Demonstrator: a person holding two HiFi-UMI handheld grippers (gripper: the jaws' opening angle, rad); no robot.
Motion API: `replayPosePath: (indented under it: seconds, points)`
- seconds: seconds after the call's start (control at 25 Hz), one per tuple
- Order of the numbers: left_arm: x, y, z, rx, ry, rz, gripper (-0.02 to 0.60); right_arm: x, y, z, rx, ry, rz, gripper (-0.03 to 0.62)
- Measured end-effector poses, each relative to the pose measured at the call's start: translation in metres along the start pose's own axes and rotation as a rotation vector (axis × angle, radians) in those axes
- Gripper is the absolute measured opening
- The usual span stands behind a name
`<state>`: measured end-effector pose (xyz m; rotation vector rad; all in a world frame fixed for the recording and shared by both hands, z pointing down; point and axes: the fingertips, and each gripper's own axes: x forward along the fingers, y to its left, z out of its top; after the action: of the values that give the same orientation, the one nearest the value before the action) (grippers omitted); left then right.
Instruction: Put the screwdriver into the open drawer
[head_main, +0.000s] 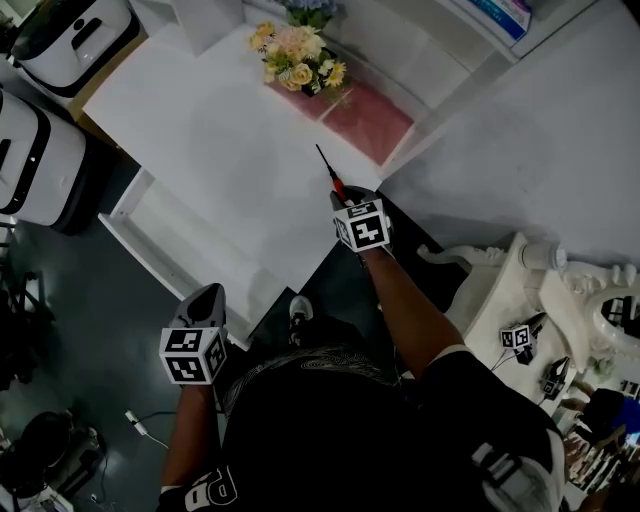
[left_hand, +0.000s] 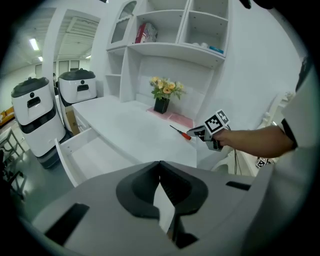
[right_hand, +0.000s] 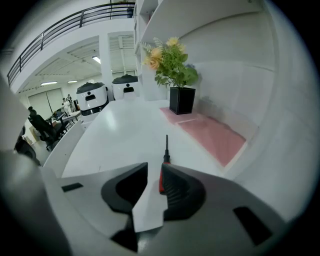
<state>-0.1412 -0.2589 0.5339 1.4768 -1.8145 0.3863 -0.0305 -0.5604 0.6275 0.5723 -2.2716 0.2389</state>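
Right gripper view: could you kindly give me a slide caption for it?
Right gripper, jaws apart, astride the red-handled screwdriver on the white desk.

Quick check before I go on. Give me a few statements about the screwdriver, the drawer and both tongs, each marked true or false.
1. The screwdriver already lies in the drawer. False: it lies on the desk top, in front of the pink mat.
2. The right tongs stand apart, with the screwdriver's red handle between them. True.
3. The left tongs grip the screwdriver. False: their tips are together on nothing, and they are over by the drawer side, away from the screwdriver.
4. The drawer is pulled open. True.
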Motion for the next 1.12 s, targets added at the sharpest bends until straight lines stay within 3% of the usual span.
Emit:
replayPosePath:
  seconds: [0.24,0.76,1.12]
  points:
    - [0.001,0.005,-0.005,-0.009,0.023,0.020,0.015,0.029,-0.019,0.002,-0.046,0.046,-0.033,0.121]
    - [-0.002,0.009,-0.009,-0.019,0.031,0.046,0.015,0.051,-0.024,-0.009,0.038,0.103,-0.002,0.132]
    - [-0.004,0.009,-0.007,-0.010,0.028,0.046,0.015,0.048,-0.030,-0.010,0.259,0.096,0.047,0.113]
